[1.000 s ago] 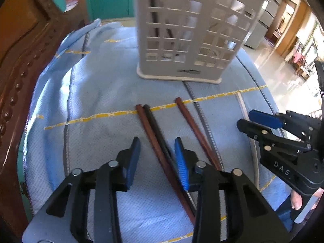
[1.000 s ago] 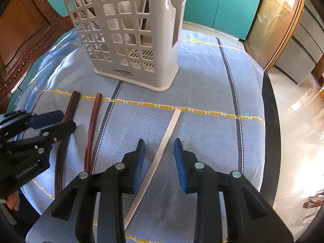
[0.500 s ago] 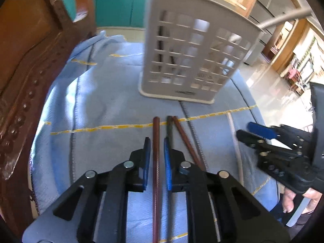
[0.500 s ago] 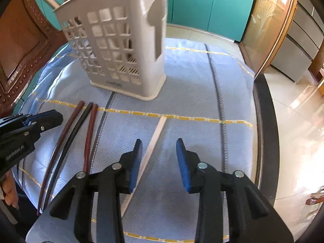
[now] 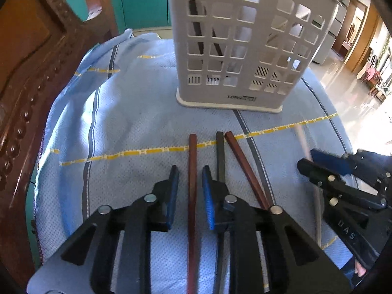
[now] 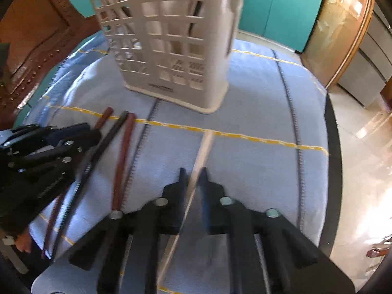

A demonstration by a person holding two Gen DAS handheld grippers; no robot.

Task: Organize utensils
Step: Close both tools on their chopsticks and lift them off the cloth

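Note:
A white slotted utensil holder stands on the blue cloth, with dark utensils inside; it also shows in the right wrist view. Three chopsticks lie in front of it: a reddish-brown one, a black one and another reddish-brown one. My left gripper is open, its jaws on either side of the first reddish-brown chopstick with gaps on both sides. A pale chopstick lies to the right. My right gripper straddles it with narrow jaws; blur hides any contact.
A blue striped cloth covers the round table. A carved wooden chair back stands close on the left. The table's dark edge runs along the right, with tiled floor beyond. Teal cabinets are behind.
My left gripper's jaws have widened around the reddish-brown chopstick. My right gripper has moved left over the pale chopstick and its jaws have narrowed around it.

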